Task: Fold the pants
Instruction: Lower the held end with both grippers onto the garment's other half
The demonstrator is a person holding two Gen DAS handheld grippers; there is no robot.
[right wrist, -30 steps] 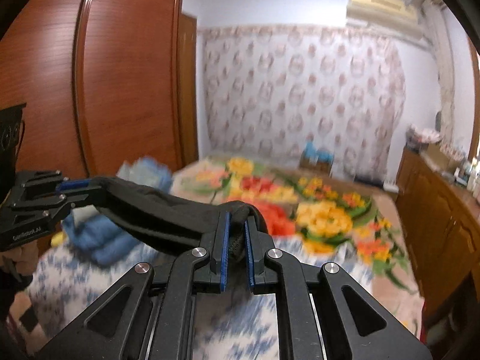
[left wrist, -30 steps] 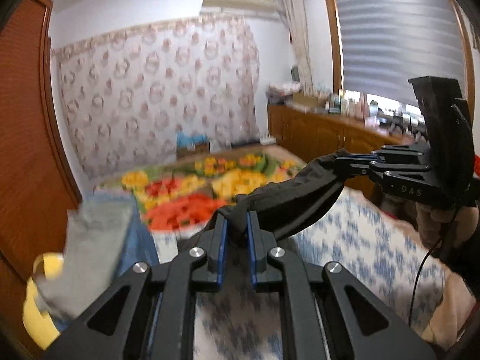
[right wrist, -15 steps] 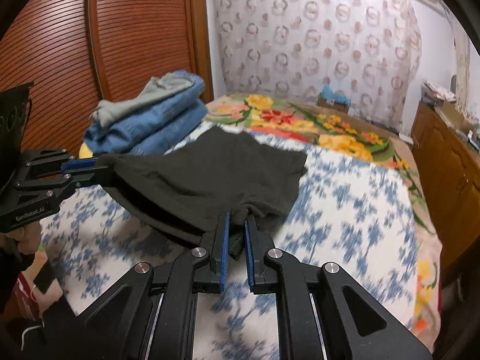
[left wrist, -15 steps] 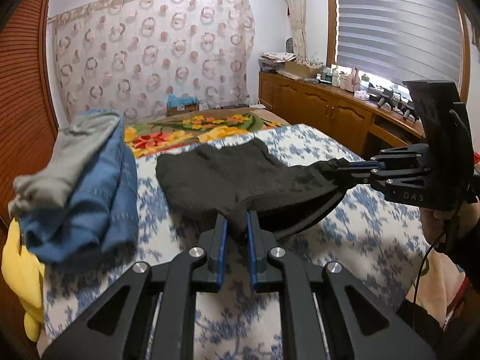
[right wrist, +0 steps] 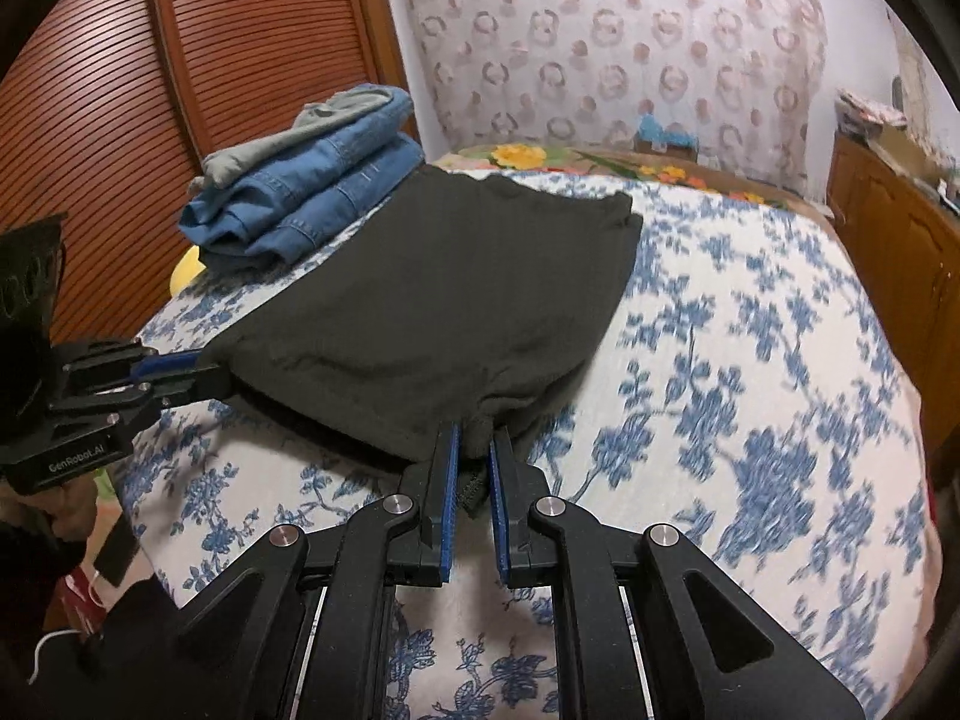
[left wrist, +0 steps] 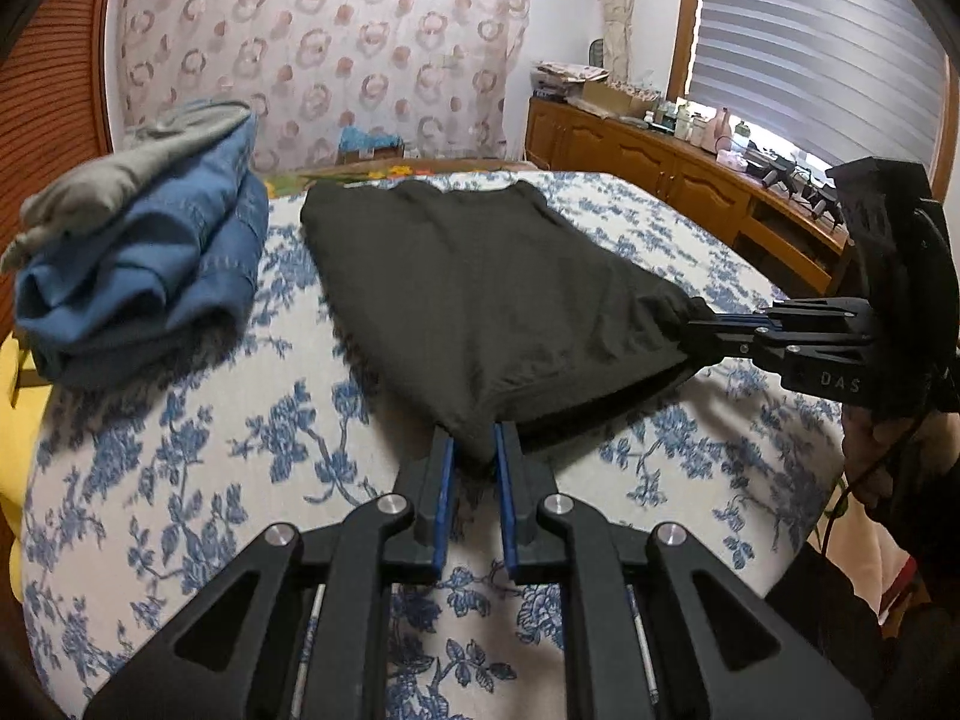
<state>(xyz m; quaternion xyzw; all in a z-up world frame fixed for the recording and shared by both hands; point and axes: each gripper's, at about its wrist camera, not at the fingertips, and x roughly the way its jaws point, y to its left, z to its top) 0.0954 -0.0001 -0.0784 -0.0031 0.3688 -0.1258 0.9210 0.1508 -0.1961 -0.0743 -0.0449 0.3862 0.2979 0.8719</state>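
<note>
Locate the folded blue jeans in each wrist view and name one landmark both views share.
Left wrist view: the folded blue jeans lie at the left edge, on the bed, left of the black pants.
Right wrist view: the folded blue jeans sit upper left, beside the black pants' far left corner.
Shared landmark: the grey garment lying on top of the jeans.

I bring both grippers down; the pants (left wrist: 480, 300), which hung bunched in the air, now lie spread flat on the bed (left wrist: 180, 450).

soft daylight through the window blind (left wrist: 804, 30), fisheye-bent edges, slight blur
</note>
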